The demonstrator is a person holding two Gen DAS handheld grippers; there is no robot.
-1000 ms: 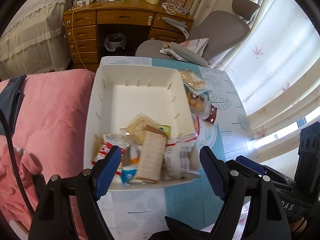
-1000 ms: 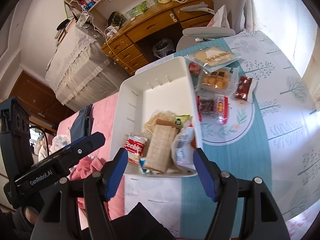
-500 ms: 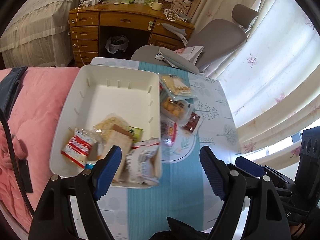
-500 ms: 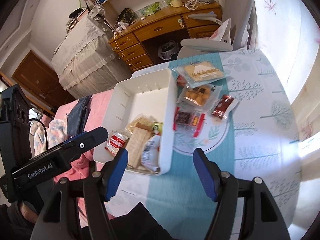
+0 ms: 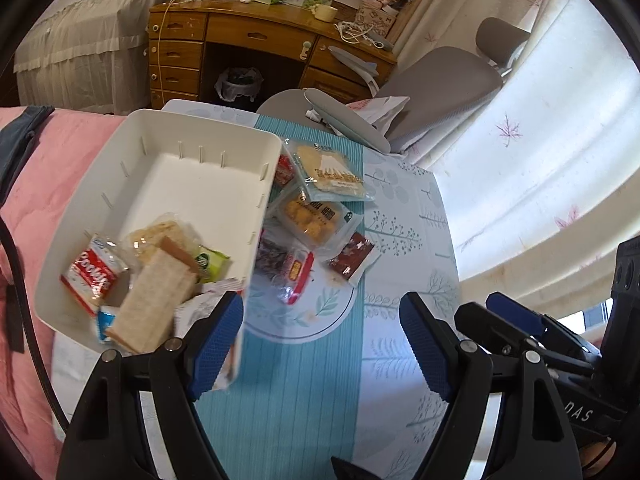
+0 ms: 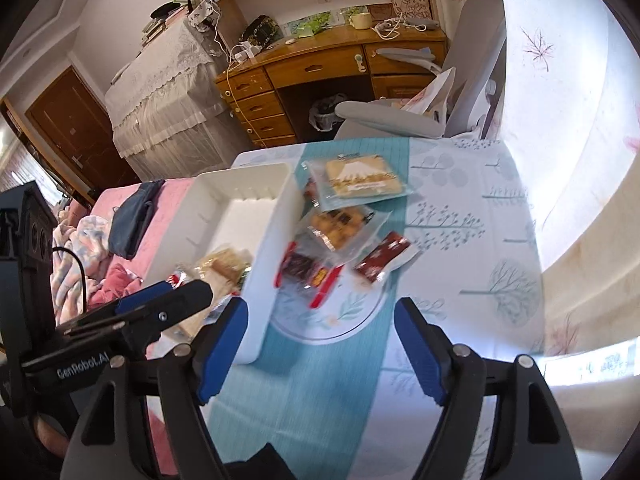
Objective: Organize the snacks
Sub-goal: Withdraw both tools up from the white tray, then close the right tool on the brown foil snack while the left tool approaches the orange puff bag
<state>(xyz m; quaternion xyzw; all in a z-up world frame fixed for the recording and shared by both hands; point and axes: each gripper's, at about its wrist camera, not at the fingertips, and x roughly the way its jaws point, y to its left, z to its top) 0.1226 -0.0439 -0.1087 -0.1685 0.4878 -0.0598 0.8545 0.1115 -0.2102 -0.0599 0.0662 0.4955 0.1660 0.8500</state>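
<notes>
A white bin [image 5: 200,184] stands at the table's left and holds several snack packs, among them a red cookie pack [image 5: 94,276] and a long cracker pack [image 5: 150,308]. Right of the bin, loose packs lie on the table: a mountain-print biscuit bag [image 5: 334,174], a bag of orange puffs [image 5: 312,218], a red-edged clear pack [image 5: 288,270] and a dark red sachet [image 5: 354,258]. My left gripper [image 5: 322,340] is open and empty above the teal runner. My right gripper [image 6: 320,344] is open and empty, hovering near the loose packs [image 6: 340,232] and the bin [image 6: 248,204].
A pink blanket [image 5: 40,184] lies left of the table. A grey office chair [image 5: 432,88] and a wooden desk [image 5: 256,40] stand beyond the far edge. A curtained window [image 5: 540,140] is to the right. The table carries a teal runner [image 5: 288,392].
Both grippers have swung to the right, away from over the bin toward the loose packs and the runner. Both stay open and empty.
</notes>
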